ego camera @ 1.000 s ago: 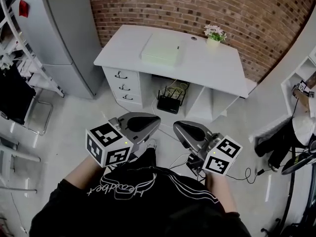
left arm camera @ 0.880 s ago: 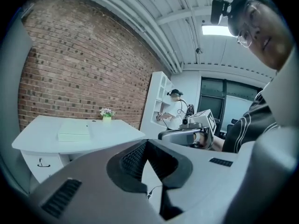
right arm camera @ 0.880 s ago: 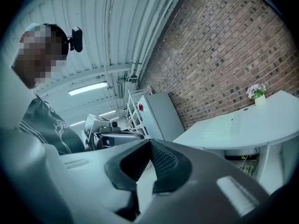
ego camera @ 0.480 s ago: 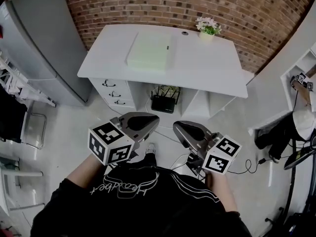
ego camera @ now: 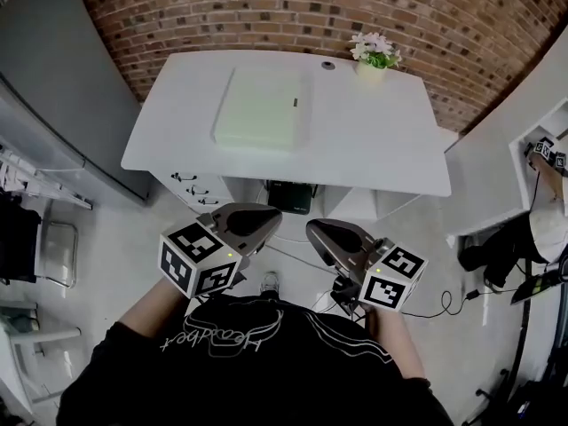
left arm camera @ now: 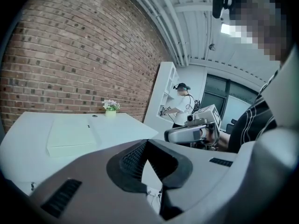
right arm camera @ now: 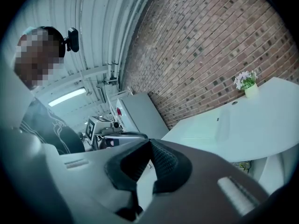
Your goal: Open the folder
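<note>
Folder (ego camera: pixel 264 109) lies closed on desk (ego camera: pixel 373 140), long axis toward brick wall (ego camera: pixel 266 16).

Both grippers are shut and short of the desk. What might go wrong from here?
1. The folder lies flat and closed on the desk; the shut left gripper and right gripper may shove it instead of lifting the cover.
2. The flower pot stands at the desk's back edge; a wide right reach might tip it.

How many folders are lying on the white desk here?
1. The pale green folder lies closed on the left half of the desk. More could be hidden in the drawers underneath.
</note>
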A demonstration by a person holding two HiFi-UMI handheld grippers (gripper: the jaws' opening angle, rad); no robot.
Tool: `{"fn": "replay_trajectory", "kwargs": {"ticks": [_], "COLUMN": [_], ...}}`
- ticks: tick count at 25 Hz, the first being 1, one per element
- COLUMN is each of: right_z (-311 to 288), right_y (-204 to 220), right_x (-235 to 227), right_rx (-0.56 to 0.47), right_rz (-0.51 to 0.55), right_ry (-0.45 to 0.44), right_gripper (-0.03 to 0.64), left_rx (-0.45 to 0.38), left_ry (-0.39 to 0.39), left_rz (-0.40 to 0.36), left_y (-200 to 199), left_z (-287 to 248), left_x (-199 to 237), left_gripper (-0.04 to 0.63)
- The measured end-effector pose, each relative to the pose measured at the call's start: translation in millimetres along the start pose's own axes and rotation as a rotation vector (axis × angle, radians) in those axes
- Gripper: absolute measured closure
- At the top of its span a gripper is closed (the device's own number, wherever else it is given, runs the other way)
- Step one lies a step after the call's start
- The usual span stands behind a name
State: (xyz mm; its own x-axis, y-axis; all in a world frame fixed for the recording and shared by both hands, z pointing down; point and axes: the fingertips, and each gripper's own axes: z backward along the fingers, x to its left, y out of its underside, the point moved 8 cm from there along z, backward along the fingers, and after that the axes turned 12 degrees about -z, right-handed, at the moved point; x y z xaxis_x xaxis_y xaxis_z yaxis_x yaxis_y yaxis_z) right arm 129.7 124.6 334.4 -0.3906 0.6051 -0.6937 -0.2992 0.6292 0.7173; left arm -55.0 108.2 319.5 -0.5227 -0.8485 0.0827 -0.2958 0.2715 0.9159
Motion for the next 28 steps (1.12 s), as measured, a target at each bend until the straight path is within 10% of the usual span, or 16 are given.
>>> {"fn": "replay_trajectory", "kwargs": {"ticks": [28], "right_z": [-69.1], "right_y": [-19.8], "right_x": [-100.1], "right_rx": [0.068], "right_rz": [-0.129], "right_ry": [0.112], "right_gripper": [0.615], "left_rx": [0.174], "left_ry": [-0.132], "left_rz": [-0.152], "left_y": [35.1], "left_z": [-64.6], "left_x": [145.6], "left_gripper": [0.584]}}
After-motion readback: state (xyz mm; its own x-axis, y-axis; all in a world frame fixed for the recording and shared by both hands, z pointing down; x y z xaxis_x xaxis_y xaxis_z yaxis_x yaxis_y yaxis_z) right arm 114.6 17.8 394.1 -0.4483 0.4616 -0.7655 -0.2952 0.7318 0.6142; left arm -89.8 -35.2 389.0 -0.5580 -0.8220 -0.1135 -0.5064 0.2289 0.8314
